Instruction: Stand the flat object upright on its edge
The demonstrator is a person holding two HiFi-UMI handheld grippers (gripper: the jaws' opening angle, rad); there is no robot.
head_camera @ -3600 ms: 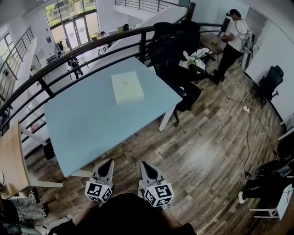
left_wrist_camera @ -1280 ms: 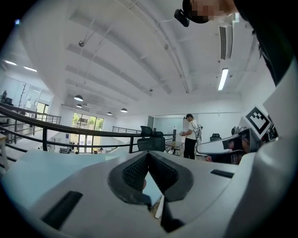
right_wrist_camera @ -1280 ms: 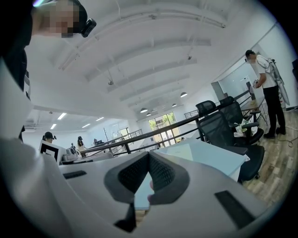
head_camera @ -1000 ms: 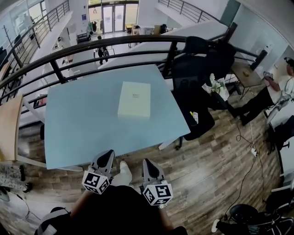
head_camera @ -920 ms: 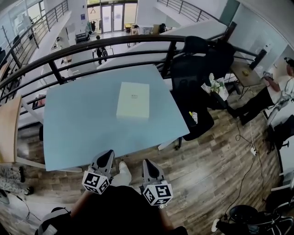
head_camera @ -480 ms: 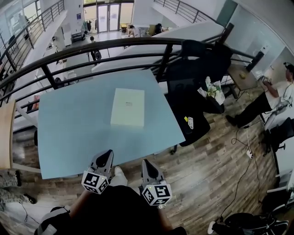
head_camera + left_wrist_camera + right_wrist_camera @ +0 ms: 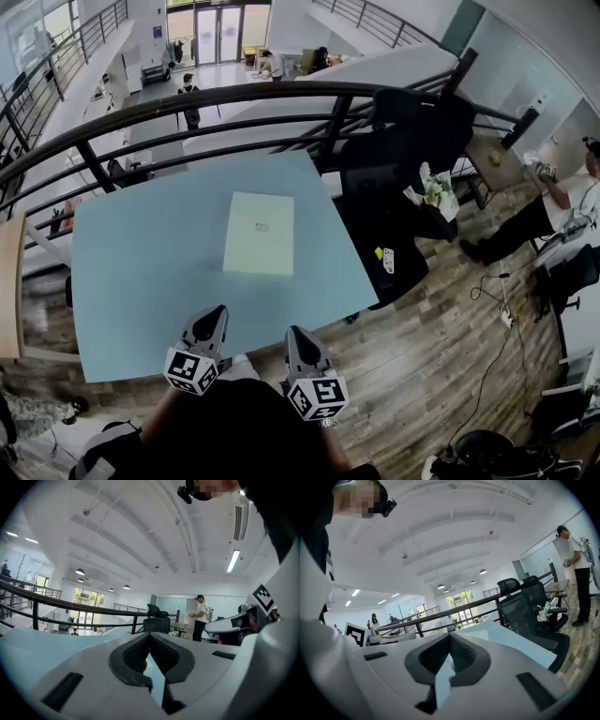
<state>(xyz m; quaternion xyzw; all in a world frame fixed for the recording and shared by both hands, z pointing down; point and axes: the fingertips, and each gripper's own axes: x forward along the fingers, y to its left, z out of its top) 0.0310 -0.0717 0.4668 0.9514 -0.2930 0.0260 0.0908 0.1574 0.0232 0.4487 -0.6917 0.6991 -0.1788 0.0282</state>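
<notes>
The flat object is a pale, cream-coloured box (image 7: pixel 260 232) lying flat near the middle of a light blue table (image 7: pixel 141 272). Both grippers are held side by side at the table's near edge, well short of the box. The left gripper (image 7: pixel 214 315) is shut and holds nothing. The right gripper (image 7: pixel 292 334) is likewise shut and empty. In the left gripper view the left gripper (image 7: pixel 149 635) shows its dark pads meeting, with the table (image 7: pixel 23 641) beyond. In the right gripper view the right gripper (image 7: pixel 450 635) is closed the same way, and the table (image 7: pixel 511 641) stretches ahead.
A black railing (image 7: pixel 234 98) runs behind the table's far edge. Black office chairs (image 7: pixel 394 187) stand close to its right side. A person (image 7: pixel 553 202) stands at the far right by a small table. Cables lie on the wooden floor (image 7: pixel 441 328). A wooden tabletop (image 7: pixel 9 281) shows at the left.
The table and box have come nearer and lower in the head view. Both grippers now reach just over the table's near edge. They stay shut and side by side.
</notes>
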